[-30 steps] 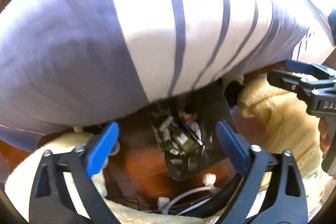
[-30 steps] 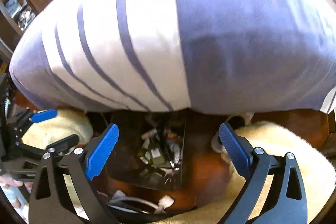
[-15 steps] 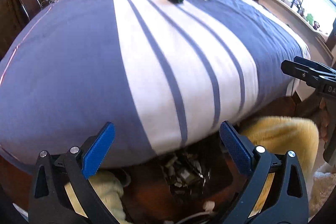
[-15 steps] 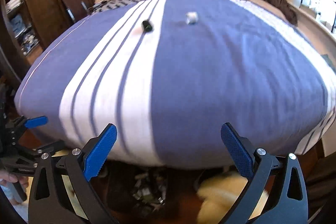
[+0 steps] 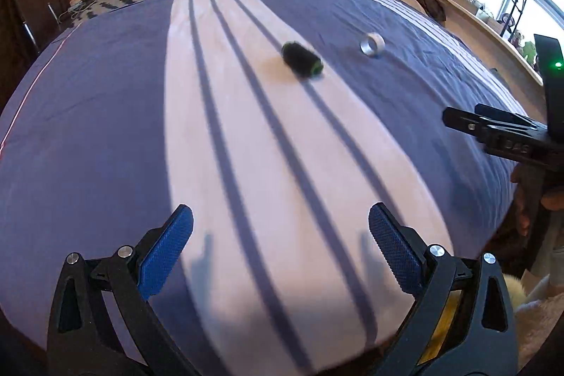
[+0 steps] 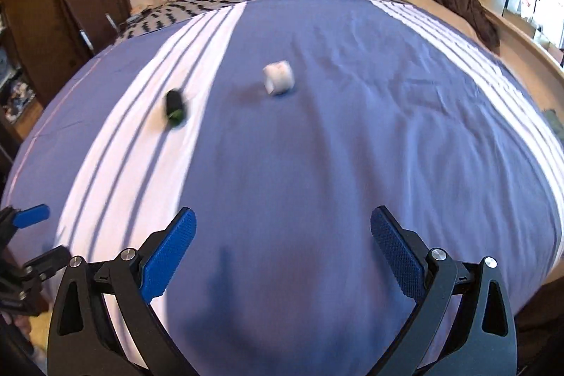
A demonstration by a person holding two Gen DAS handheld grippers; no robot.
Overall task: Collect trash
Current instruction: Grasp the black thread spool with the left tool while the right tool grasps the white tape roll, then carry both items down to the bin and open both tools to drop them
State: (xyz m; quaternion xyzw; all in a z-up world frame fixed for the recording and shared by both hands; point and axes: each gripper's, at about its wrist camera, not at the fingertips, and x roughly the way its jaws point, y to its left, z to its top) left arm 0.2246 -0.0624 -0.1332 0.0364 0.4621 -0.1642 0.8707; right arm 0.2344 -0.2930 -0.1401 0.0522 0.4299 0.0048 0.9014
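- trash lay mid-bed: a dark roll [image 5: 301,59] on the white stripes of the bedspread [image 5: 105,129], a white roll [image 6: 278,77] just beside it on the blue.
- left gripper [image 5: 280,251] and right gripper [image 6: 282,252] both gaped wide, empty, near the foot edge.
- best move seemed a level reach, straddling one roll across its width before squeezing, lest it skid on soft cloth.

text: "DAS", blurred, partly readable | on: right gripper [image 5: 507,143] body, left wrist view | other text: none
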